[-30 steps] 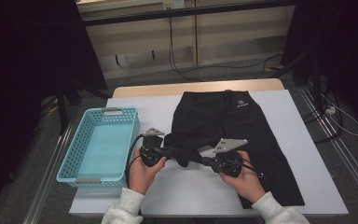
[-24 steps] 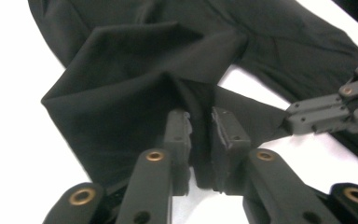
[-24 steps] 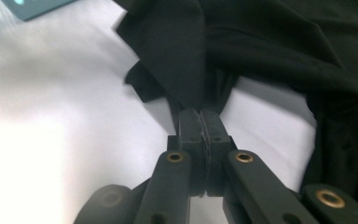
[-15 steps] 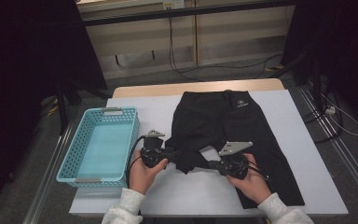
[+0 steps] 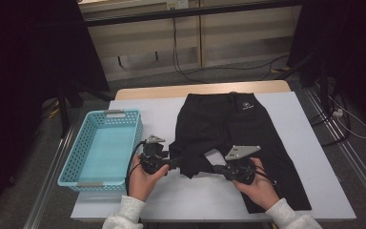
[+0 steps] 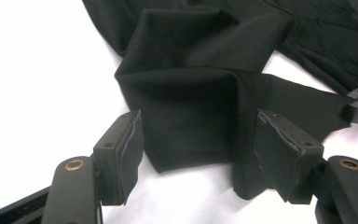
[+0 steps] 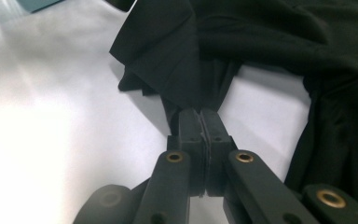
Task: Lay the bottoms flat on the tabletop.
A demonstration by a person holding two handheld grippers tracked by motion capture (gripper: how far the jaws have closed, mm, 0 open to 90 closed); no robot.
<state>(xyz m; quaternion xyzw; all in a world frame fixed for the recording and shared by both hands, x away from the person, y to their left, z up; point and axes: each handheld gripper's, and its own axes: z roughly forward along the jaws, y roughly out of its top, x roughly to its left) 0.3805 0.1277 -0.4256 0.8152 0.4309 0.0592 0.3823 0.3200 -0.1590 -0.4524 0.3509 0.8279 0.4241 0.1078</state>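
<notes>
One black garment (image 5: 228,129), centre of frame, on white table (image 5: 314,186). One blue basket (image 5: 102,148), left, nothing inside. Two grippers: left gripper (image 5: 174,163) jaws apart around fold; right gripper (image 5: 215,168) clamped on cloth.

A white-topped table (image 5: 138,107) with a wooden far edge fills the lower middle of the high view, a turquoise basket (image 5: 103,148) on its left side. Behind it, at the top centre, pale wall panels meet a grey floor (image 5: 248,71) where black cables (image 5: 190,71) trail. Both upper corners lie in deep shadow.
</notes>
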